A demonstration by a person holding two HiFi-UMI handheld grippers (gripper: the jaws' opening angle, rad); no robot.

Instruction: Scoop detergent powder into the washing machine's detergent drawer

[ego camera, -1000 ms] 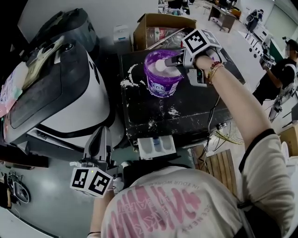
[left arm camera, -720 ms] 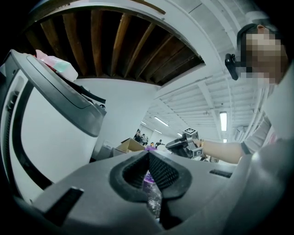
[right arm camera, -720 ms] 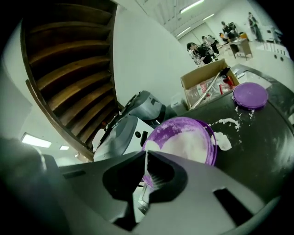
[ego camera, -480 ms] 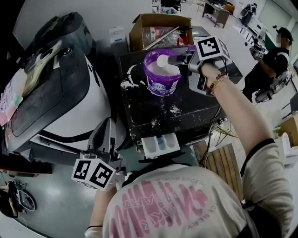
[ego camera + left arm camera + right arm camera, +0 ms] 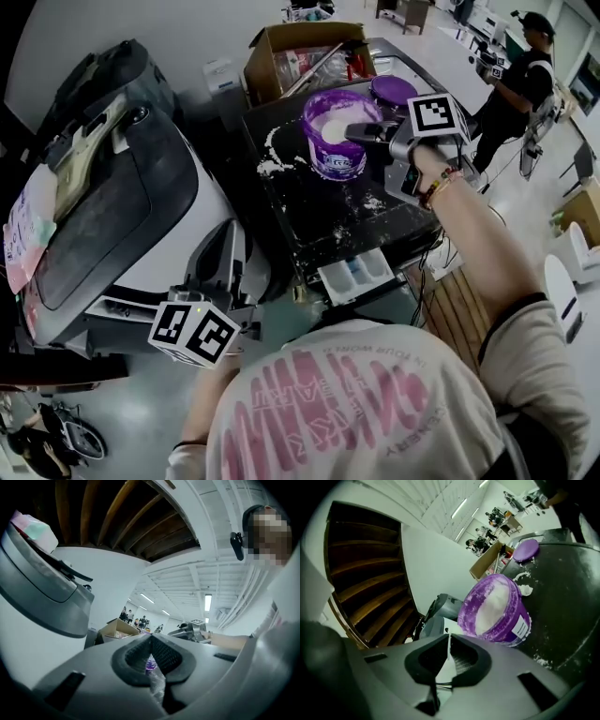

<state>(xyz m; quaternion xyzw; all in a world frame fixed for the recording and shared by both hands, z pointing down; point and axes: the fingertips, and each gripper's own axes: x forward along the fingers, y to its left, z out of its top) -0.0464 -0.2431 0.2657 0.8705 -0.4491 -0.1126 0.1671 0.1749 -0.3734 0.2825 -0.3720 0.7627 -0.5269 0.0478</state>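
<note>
A purple detergent tub (image 5: 333, 150) full of white powder stands open on the black washer top (image 5: 328, 216); it also fills the right gripper view (image 5: 494, 609). My right gripper (image 5: 353, 131) hovers at the tub's right rim, pointing left across it, jaws shut (image 5: 449, 635). A thin white sliver shows between its pads; I cannot tell what it is. The detergent drawer (image 5: 356, 274) is pulled out at the washer's front edge. My left gripper (image 5: 227, 234) is low beside the washer's front left, pointing level, pads together (image 5: 151, 637). The tub (image 5: 150, 663) shows small beyond it.
The tub's purple lid (image 5: 392, 91) lies behind it. Spilled powder (image 5: 272, 159) streaks the top's left side. A cardboard box (image 5: 300, 56) stands at the back. A large white and black machine (image 5: 122, 216) is at left. A person (image 5: 520, 66) stands far right, and a wooden pallet (image 5: 459, 300) lies below.
My right gripper has drawn back from over the powder to the tub's right rim and rolled. The left gripper has risen a little beside the washer.
</note>
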